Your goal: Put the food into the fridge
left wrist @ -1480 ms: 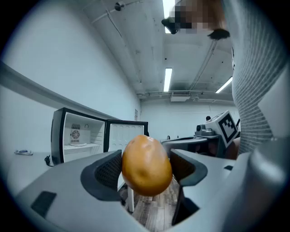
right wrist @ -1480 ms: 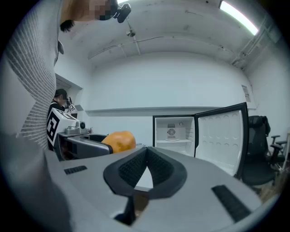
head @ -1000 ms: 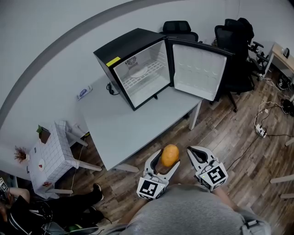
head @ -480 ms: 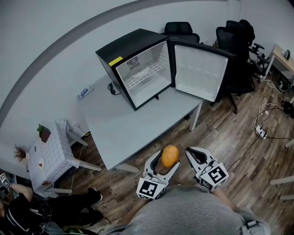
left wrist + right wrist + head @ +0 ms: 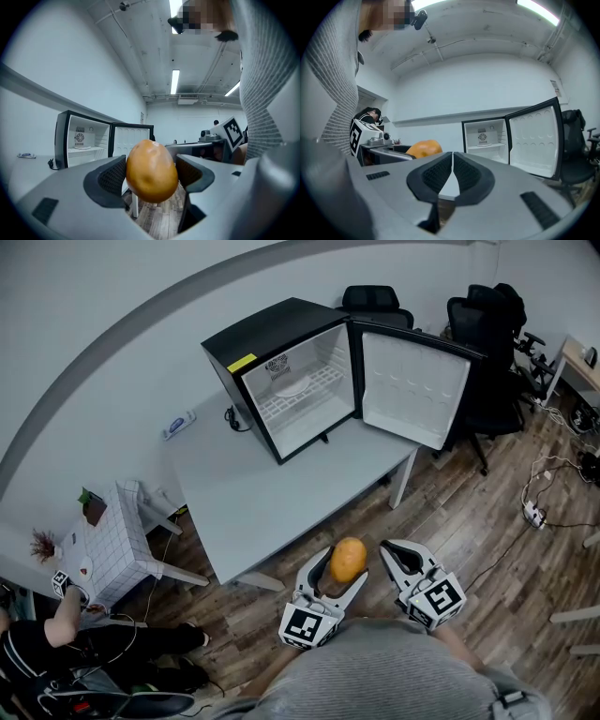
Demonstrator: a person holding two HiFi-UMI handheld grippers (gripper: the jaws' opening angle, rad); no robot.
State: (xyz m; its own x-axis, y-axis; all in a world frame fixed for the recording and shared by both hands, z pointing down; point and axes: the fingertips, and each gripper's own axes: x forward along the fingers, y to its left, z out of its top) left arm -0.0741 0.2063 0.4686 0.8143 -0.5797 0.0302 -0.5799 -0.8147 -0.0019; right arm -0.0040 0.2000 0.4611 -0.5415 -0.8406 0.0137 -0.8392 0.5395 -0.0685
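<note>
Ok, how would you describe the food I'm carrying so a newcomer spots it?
Start at the grey table with the open black fridge on it, then drop to the two grippers in front. The food is the smooth orange-yellow oval clamped by the left gripper; the right gripper beside it has its jaws together on nothing.

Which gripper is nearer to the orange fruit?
Left. The left gripper holds the orange fruit between its jaws. The right gripper is beside the fruit on its right, shut and empty, not touching it.
</note>
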